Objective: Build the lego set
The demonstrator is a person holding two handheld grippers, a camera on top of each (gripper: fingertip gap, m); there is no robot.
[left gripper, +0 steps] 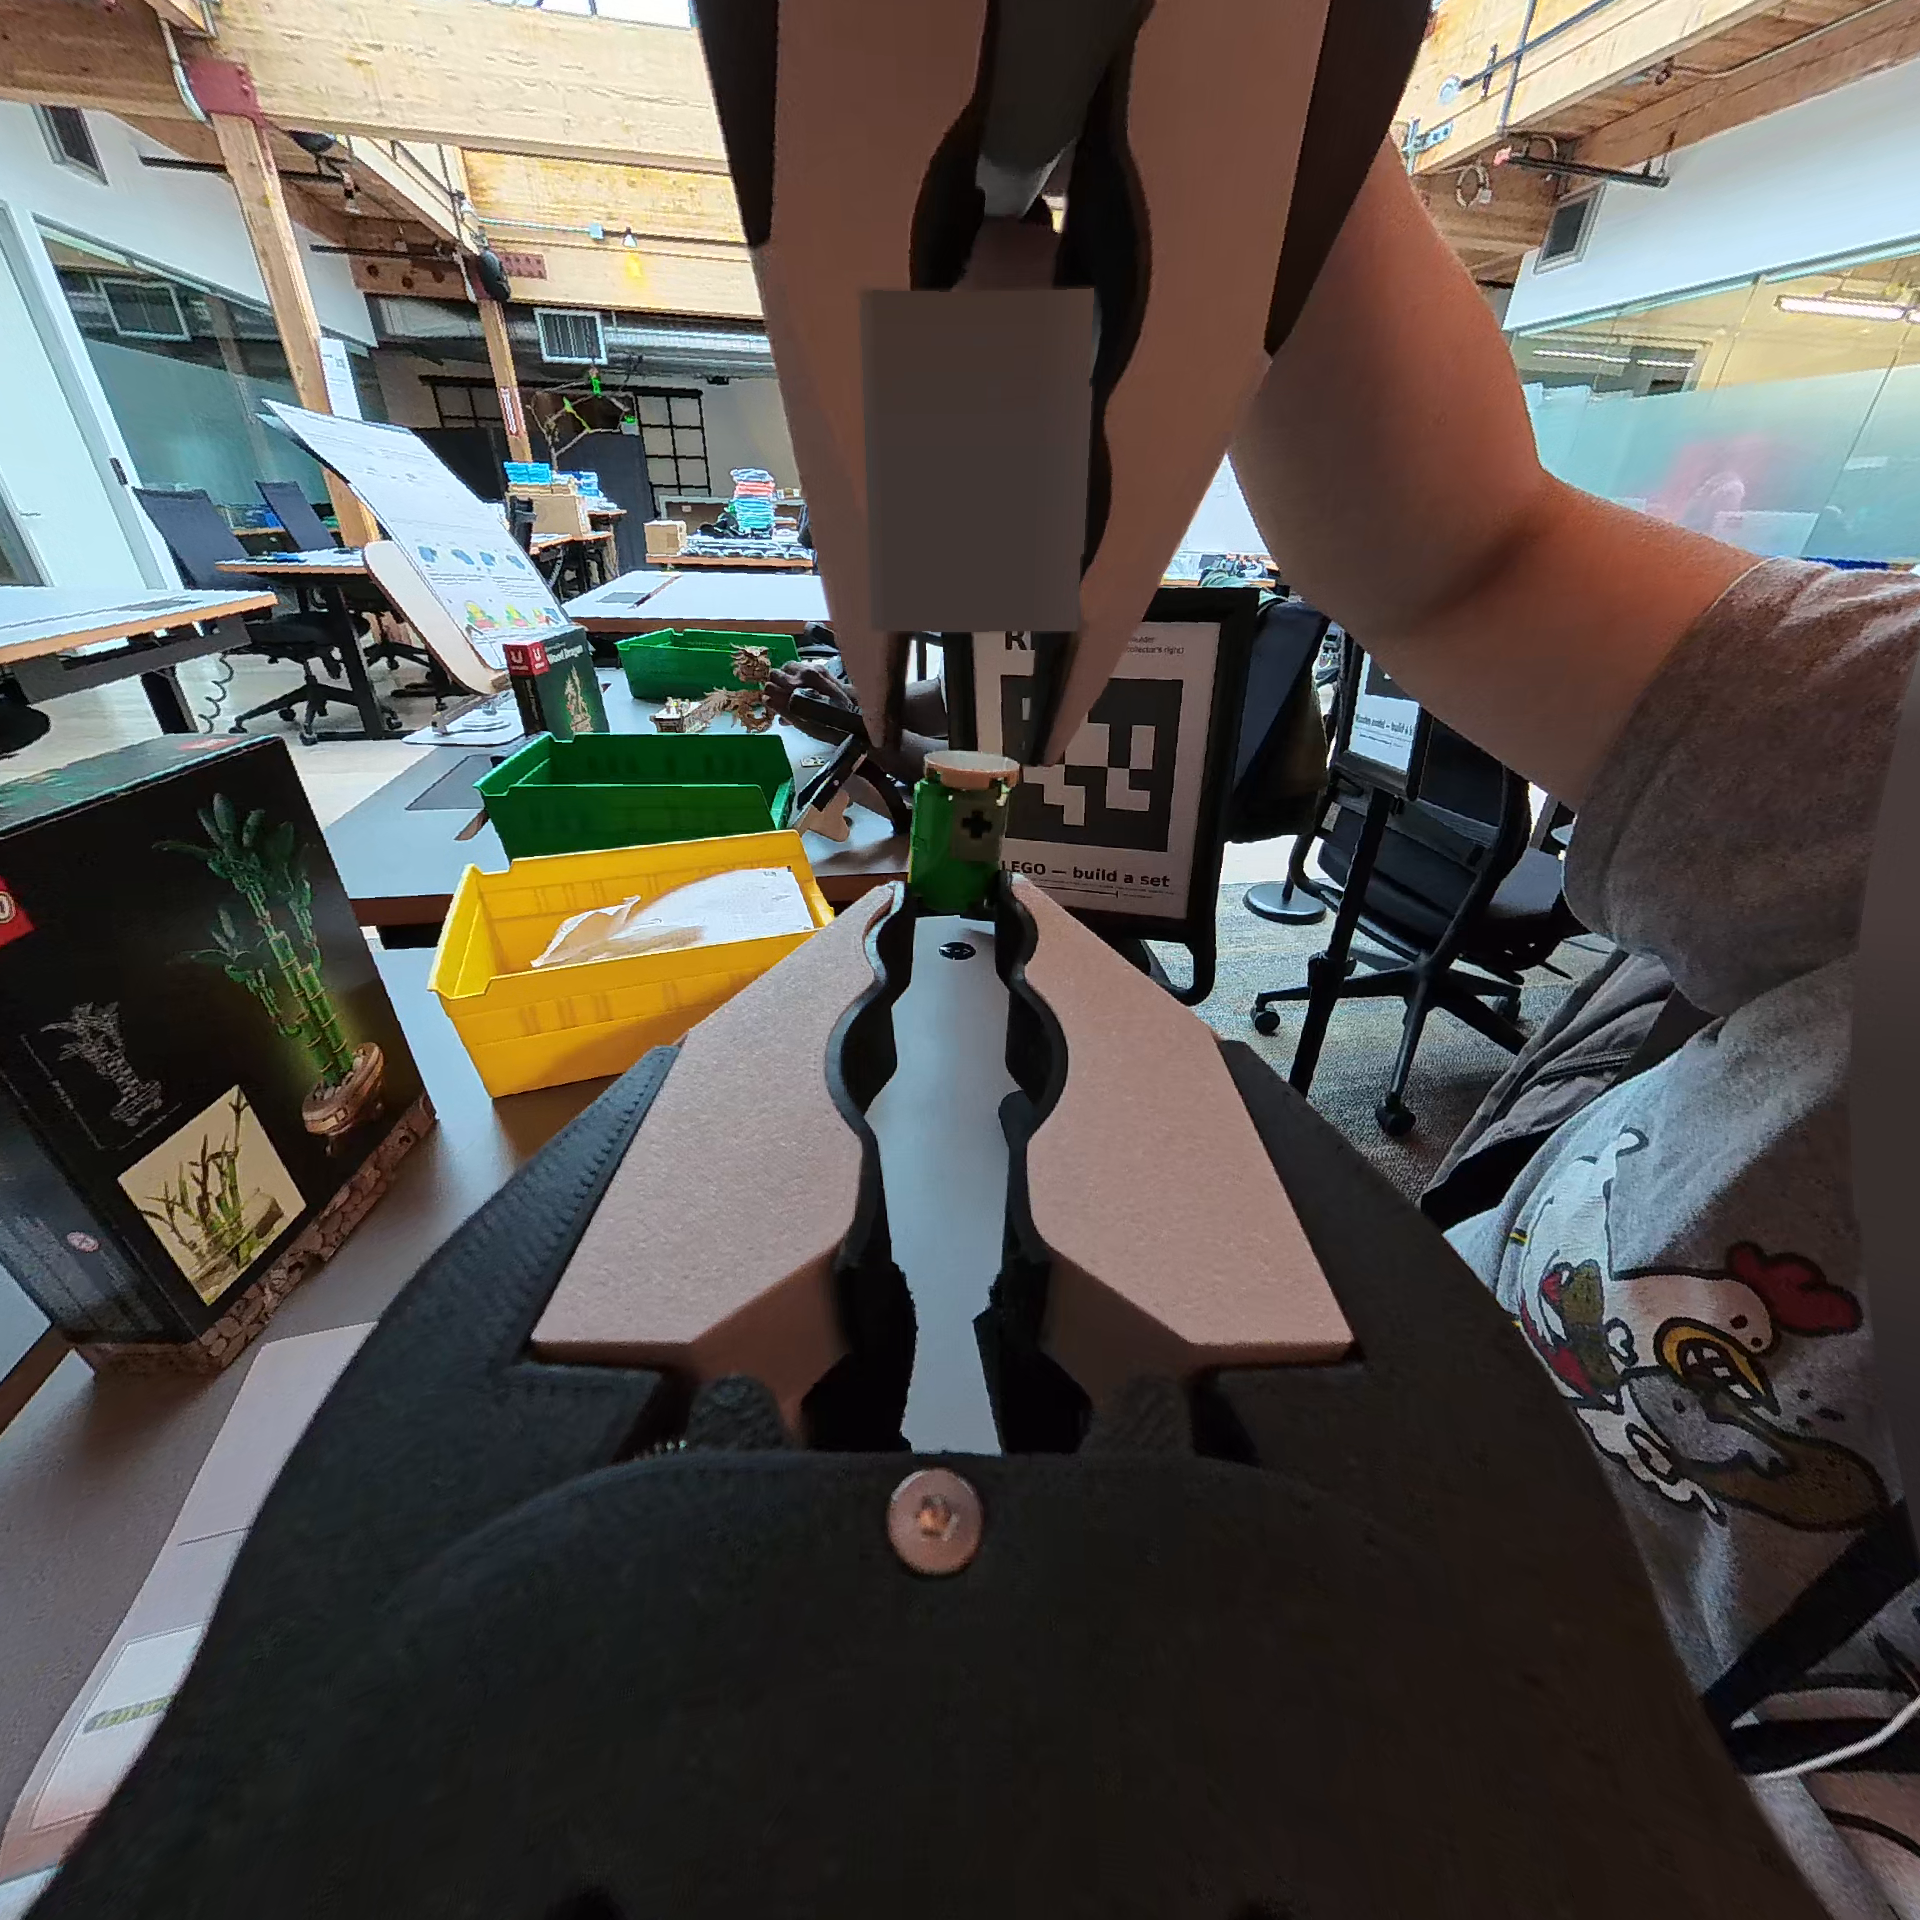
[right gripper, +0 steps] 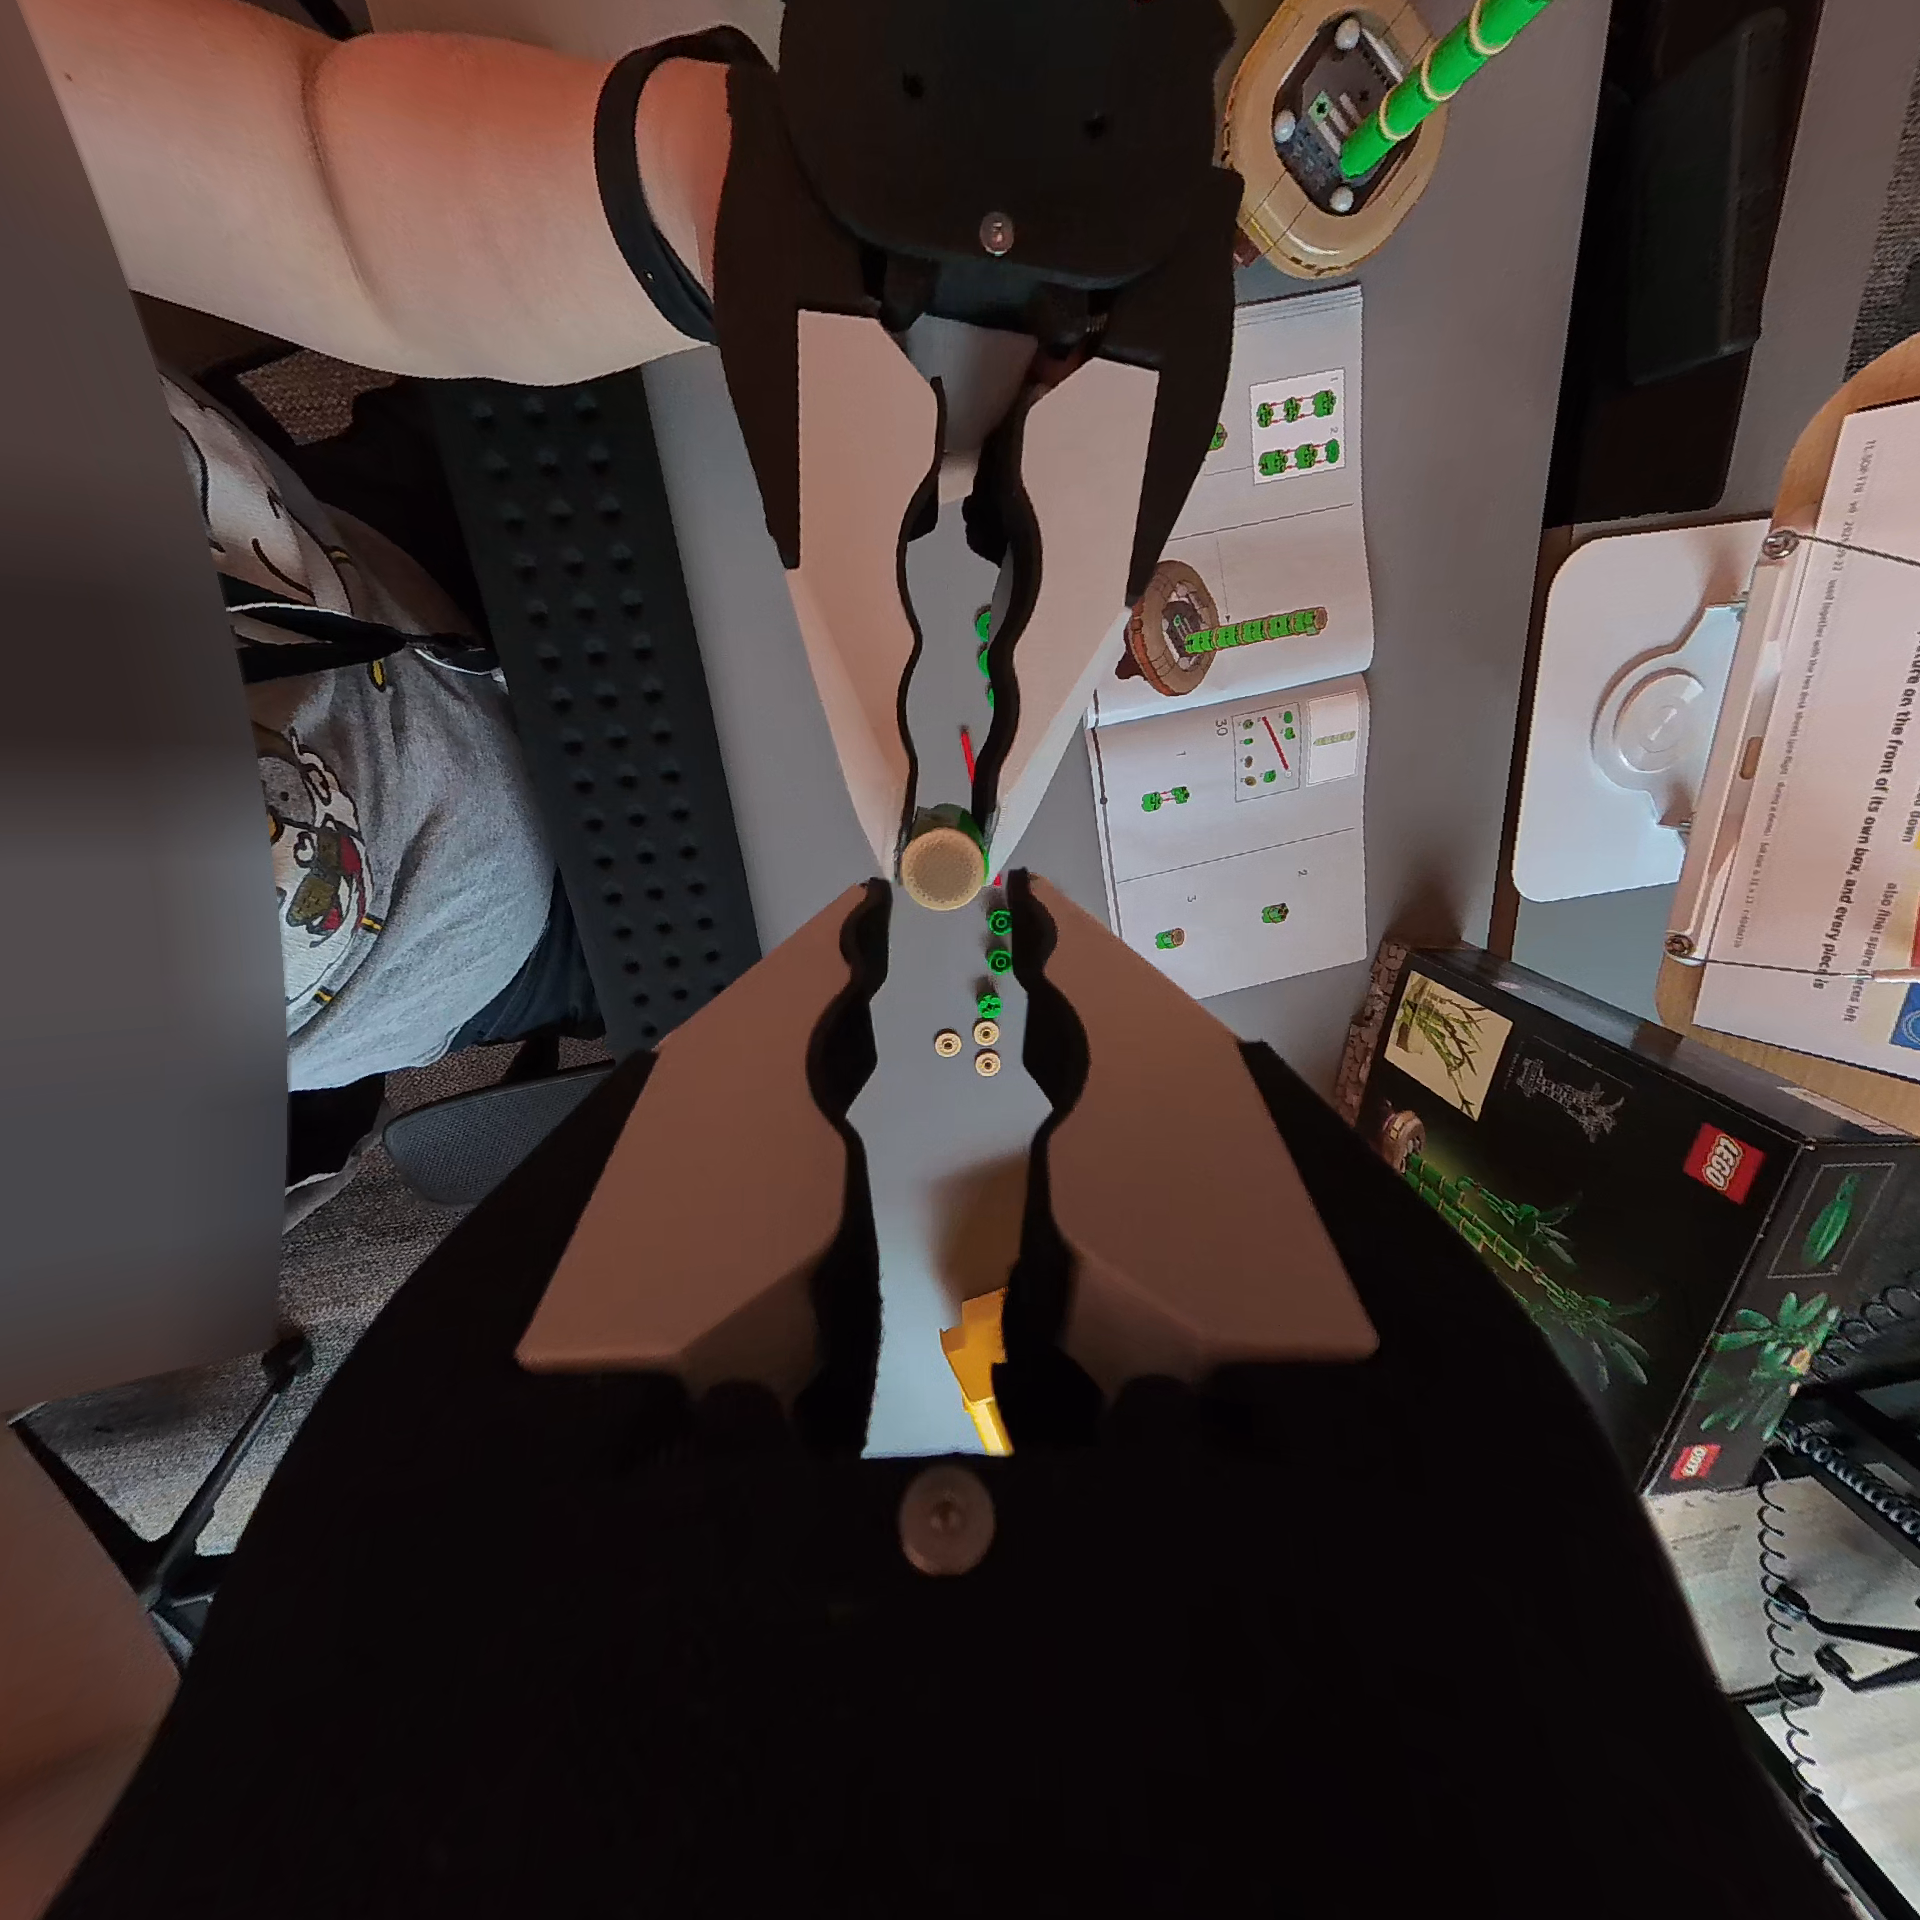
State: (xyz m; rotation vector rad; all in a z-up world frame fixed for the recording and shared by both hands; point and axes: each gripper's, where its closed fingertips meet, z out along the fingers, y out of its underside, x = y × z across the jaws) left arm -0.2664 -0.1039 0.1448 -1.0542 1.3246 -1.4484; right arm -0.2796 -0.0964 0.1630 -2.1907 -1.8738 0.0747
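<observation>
- Green bamboo segment (left gripper: 958, 847) with a tan round cap (left gripper: 971, 770) stands upright off the bench, pinched at its base by the left tool (left gripper: 954, 902)
- Right tool (right gripper: 943, 883) points straight down its long axis, tips slightly spread just above the cap, gripping nothing
- Loose green and tan rounds (right gripper: 987, 1023) lie on the grey bench (right gripper: 1455, 520) below

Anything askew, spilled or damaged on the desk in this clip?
Nothing stands out. The left tool grips a green segment with a tan cap; the right tool is open just above it. Loose studs lie in a tidy line beside the open manual.
</observation>
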